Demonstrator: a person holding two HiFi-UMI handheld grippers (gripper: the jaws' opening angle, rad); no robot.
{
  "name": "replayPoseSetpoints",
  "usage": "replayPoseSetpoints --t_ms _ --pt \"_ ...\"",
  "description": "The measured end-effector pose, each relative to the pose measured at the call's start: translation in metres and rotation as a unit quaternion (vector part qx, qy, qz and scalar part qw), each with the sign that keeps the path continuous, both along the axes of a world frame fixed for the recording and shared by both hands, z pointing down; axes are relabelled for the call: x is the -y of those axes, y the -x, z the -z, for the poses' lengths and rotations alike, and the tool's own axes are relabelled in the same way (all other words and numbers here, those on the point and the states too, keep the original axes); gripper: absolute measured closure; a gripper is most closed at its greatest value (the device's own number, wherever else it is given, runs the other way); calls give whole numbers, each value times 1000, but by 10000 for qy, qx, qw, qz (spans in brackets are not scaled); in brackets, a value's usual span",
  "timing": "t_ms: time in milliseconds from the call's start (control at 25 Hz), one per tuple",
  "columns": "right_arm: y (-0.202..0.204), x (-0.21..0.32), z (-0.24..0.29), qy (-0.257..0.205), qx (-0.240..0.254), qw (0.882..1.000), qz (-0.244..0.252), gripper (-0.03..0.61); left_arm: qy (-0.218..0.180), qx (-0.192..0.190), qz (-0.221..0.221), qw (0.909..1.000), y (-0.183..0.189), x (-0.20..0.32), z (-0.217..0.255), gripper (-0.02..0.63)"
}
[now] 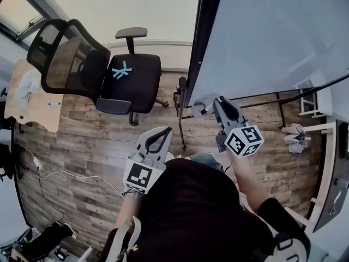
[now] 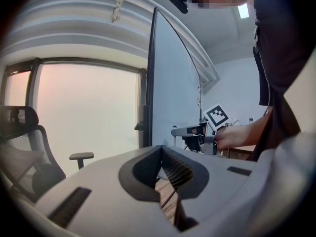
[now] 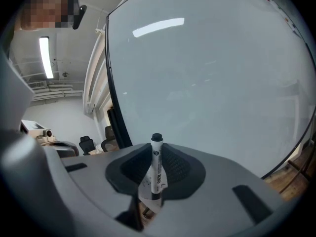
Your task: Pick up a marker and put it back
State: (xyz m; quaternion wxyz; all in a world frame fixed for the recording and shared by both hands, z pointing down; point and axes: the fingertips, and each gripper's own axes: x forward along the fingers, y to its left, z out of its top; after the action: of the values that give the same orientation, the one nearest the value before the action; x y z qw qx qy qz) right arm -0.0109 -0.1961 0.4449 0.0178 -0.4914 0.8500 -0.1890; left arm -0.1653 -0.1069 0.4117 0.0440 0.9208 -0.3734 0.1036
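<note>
A white marker [image 3: 156, 169] with a black cap stands upright between the pads of my right gripper [image 3: 157, 154], which is shut on it. In the head view that gripper [image 1: 217, 103] is raised close in front of the whiteboard [image 1: 272, 37], and the marker [image 1: 205, 109] sticks out to its left. In the right gripper view the whiteboard [image 3: 207, 73] fills the background. My left gripper [image 1: 161, 135] hangs lower, over the wooden floor, with its jaws together and nothing in them. In its own view the left gripper [image 2: 160, 154] points past the board's edge, and the right gripper [image 2: 197, 131] shows beyond.
A black office chair [image 1: 109, 75] stands to the left of the whiteboard's frame [image 1: 193, 48]. The board's stand foot [image 1: 180, 113] reaches onto the floor near my left gripper. A wooden desk [image 1: 32, 100] is at the far left, and a white cable [image 1: 65, 174] trails on the floor.
</note>
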Motion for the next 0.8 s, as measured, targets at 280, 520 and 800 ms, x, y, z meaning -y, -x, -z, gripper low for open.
replayPoseSetpoints --t_ms 280,520,800 --pt "-14 -10 39 -318 139 9993 -108 505 45 -132 -59 9999 -13 0 6 606" --pt "-34 -21 66 -484 170 9983 -267 505 63 -235 -211 9995 -31 -1 9 606" --pt "-65 -37 82 -588 97 9970 -485 505 -5 -281 -484 9984 -59 2 10 606"
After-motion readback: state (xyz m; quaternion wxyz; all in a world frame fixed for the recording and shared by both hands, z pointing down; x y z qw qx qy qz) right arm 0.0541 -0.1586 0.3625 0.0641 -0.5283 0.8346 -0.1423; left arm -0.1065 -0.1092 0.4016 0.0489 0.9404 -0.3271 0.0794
